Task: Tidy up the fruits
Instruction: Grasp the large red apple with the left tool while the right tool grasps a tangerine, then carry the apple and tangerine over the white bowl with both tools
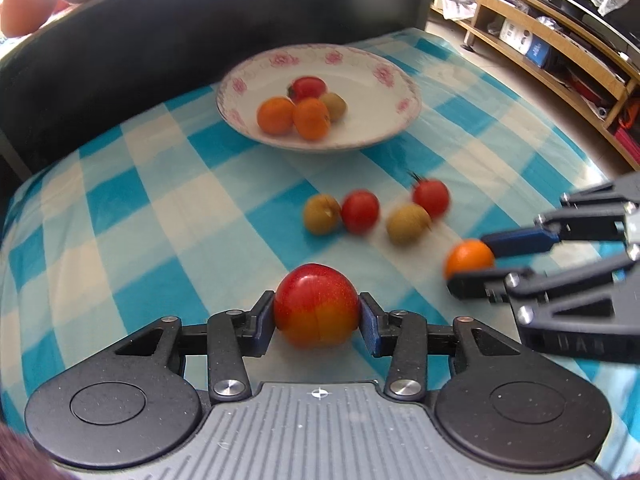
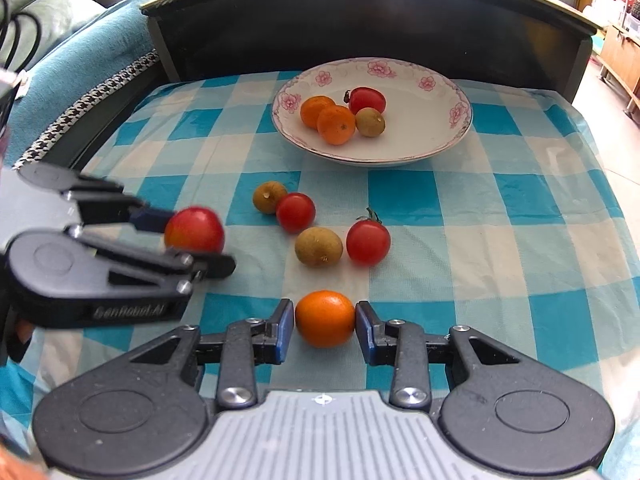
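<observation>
I see a big blue and white checked cloth [image 2: 500,208] spread over the table. Behind it stands a dark board [image 2: 360,20], and wooden shelves [image 1: 560,52] line the wall on one side.

A white plate [image 2: 424,140] with pink flowers on its rim sits at the far end of the cloth. In it lie two small oranges [image 2: 336,124], one red tomato [image 2: 367,100] and one little brown fruit [image 2: 370,122], all close together.

My left gripper [image 1: 317,312] is shut tight on a red and yellow fruit [image 1: 316,304], with a pad pressed on each side. My right gripper [image 2: 325,320] has a small orange [image 2: 325,318] between its fingers, and both pads touch it.

Between my grippers and the plate, four loose fruits rest on the cloth: two red tomatoes [image 2: 368,242] and two brown fruits [image 2: 319,247], in touching pairs.
</observation>
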Demonstrator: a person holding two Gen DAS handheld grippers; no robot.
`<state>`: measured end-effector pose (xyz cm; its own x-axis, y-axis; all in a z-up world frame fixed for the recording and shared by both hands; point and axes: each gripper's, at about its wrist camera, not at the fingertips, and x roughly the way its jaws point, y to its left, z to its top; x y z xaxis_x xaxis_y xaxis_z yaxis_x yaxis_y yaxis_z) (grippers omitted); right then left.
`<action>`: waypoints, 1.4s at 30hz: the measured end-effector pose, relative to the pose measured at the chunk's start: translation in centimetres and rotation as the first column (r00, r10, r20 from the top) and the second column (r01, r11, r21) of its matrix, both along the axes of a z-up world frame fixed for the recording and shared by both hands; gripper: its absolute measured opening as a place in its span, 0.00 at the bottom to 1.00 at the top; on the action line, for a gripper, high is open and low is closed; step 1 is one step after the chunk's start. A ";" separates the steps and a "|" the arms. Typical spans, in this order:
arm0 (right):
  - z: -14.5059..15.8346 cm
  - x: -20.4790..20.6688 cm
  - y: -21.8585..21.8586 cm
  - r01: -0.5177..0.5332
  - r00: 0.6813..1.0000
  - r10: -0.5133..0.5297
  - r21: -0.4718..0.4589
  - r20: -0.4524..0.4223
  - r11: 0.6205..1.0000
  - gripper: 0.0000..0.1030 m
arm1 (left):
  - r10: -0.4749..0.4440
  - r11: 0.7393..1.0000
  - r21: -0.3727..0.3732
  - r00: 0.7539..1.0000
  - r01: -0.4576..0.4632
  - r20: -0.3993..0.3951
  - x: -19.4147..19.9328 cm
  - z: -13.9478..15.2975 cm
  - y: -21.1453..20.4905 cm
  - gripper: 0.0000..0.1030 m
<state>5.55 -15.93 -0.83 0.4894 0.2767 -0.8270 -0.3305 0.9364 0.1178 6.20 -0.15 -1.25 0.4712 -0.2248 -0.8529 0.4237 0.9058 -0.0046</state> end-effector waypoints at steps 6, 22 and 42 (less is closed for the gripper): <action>0.4 -2.5 0.1 -0.009 1.000 0.009 -0.019 0.009 1.000 0.35 | -0.041 0.999 0.007 0.999 0.041 -0.021 -3.1 -0.1 -0.3 0.50; 0.1 -1.5 -0.2 0.035 0.999 -0.035 0.008 0.040 0.999 0.48 | -0.071 0.997 0.003 0.997 0.071 -0.031 -4.2 -0.7 -0.4 0.63; -0.8 -0.5 0.6 0.029 0.999 -0.029 -0.012 0.031 0.999 0.37 | -0.048 0.999 -0.009 0.999 0.048 -0.008 -2.9 -0.7 -1.0 0.50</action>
<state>5.06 -15.28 -1.60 0.5224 0.2519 -0.8146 -0.3063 0.9471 0.0964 3.34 -1.11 -1.92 0.4524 -0.2545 -0.8548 0.4668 0.8842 -0.0162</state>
